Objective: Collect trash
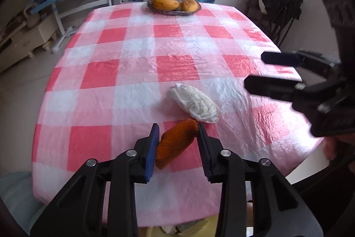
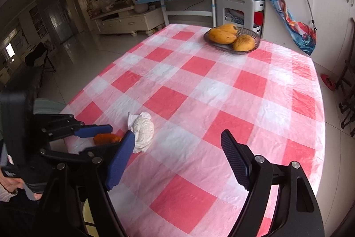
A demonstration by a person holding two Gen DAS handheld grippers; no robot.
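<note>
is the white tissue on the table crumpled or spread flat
Crumpled: the white tissue sits as a bunched, wrinkled wad on the checked tablecloth, beside the orange peel.

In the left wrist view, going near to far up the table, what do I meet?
left gripper with its jaws around the orange peel → crumpled white tissue → basket of mangoes at the far edge of the checked tablecloth.

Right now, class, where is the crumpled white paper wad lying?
In the left wrist view the crumpled white paper wad lies near the front edge of the pink checked tablecloth, just beyond the orange-brown peel between the left gripper jaws.
</note>
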